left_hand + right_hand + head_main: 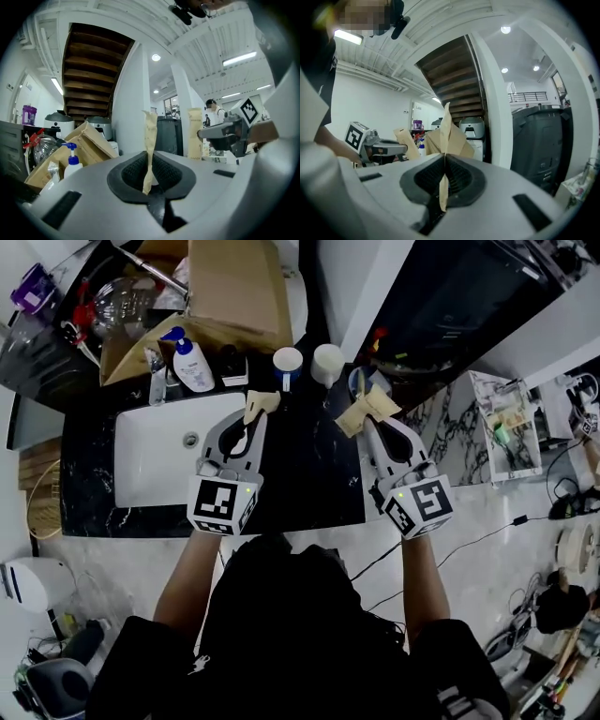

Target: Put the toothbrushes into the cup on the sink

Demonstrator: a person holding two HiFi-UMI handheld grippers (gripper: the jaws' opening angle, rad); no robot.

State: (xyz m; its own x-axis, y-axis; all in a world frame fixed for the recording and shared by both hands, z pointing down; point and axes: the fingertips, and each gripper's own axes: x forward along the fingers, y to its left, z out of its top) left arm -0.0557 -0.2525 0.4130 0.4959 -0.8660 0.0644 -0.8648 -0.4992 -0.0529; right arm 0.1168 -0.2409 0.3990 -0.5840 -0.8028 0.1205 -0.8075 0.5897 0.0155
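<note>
From where I sit the overhead light looks even and fairly bright. In the head view the white sink (159,460) glares close to blown out, while the black counter (314,474) and the person's dark top (281,624) swallow detail, and straight lines bow toward the corners. Both gripper views sit inside a round black vignette with heavy barrel warp. A ceiling strip light (239,58) and a round downlight (505,30) clip to white. The nearest foreground is soft and the background sharper.
</note>
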